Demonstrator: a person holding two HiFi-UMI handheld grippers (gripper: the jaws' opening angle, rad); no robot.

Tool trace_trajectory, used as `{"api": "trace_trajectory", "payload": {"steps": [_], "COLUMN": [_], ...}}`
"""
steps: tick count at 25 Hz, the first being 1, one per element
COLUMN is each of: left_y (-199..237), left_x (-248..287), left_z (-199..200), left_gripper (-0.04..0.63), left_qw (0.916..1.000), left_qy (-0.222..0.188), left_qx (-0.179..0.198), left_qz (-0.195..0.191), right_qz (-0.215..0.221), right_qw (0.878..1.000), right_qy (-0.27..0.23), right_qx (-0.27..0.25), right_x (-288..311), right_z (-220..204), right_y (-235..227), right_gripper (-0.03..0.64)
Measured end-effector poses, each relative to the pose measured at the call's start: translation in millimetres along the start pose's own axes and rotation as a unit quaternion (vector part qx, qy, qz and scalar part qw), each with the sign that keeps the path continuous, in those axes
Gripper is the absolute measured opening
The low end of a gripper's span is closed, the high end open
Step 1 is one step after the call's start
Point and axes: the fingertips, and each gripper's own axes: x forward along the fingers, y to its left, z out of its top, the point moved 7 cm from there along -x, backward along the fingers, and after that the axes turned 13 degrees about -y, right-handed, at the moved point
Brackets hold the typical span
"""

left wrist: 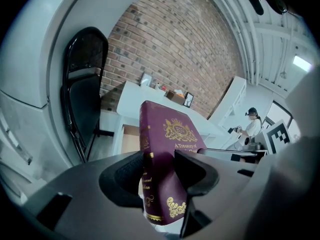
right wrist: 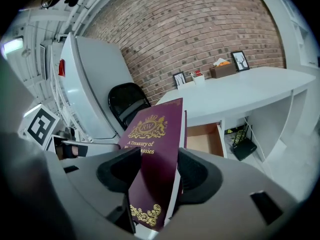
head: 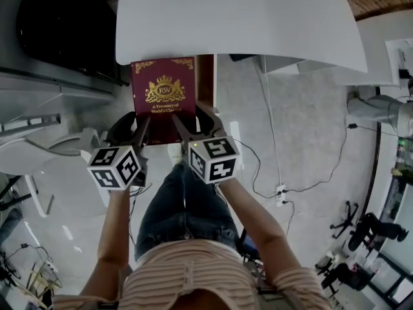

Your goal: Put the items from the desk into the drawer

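- Book (head: 163, 92) is held over the open drawer (right wrist: 202, 138), below the desk (head: 239, 18) edge.
- Left gripper (left wrist: 159, 170) is clamped on its near spine corner, right gripper (right wrist: 159, 169) on its near page-side corner.
- It looks stiff, rather heavy and smooth, so keep both corners pinched.

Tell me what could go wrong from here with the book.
1. The left tongs and right tongs both pinch only the near edge of the book, so its far end may sag or the book may slip out.
2. The book looks close to the edge of the desk. It might knock that edge on the way into the open drawer.
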Motion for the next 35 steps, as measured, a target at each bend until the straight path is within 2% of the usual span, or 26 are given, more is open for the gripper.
{"api": "trace_trajectory", "payload": {"steps": [9,14,19,23,29,35], "left_y": [15.8,21.8,33.1,44.0,56.3,69.0], "left_x": [12.7,18.8,30.0,42.9,91.7,112.4], "left_z": [-5.0,-13.7,-28.5,-47.5,-70.5,-72.2], "left_gripper": [0.196,0.196,0.196,0.196,0.196,0.196], "left_qw": [0.9982,0.9964,0.995,0.9929,0.9889,0.9879], "left_qy": [0.056,0.083,0.097,0.113,0.138,0.141], "left_qx": [-0.021,-0.02,-0.016,-0.028,-0.041,-0.046], "left_qz": [-0.003,0.005,0.014,0.025,0.036,0.048], "right_qz": [-0.026,-0.028,-0.027,-0.034,-0.028,-0.026], "right_qw": [0.999,0.997,0.995,0.993,0.99,0.99], "right_qy": [0.039,0.062,0.078,0.103,0.126,0.133], "right_qx": [0.022,0.038,0.049,0.048,0.049,0.05], "right_x": [11.5,18.6,30.6,44.3,77.5,101.3], "right_z": [-10.8,-22.7,-41.2,-58.1,-72.4,-74.5], "right_y": [-0.8,-6.4,-15.3,-25.8,-68.8,-80.9], "right_gripper": [0.233,0.232,0.233,0.233,0.233,0.232]}}
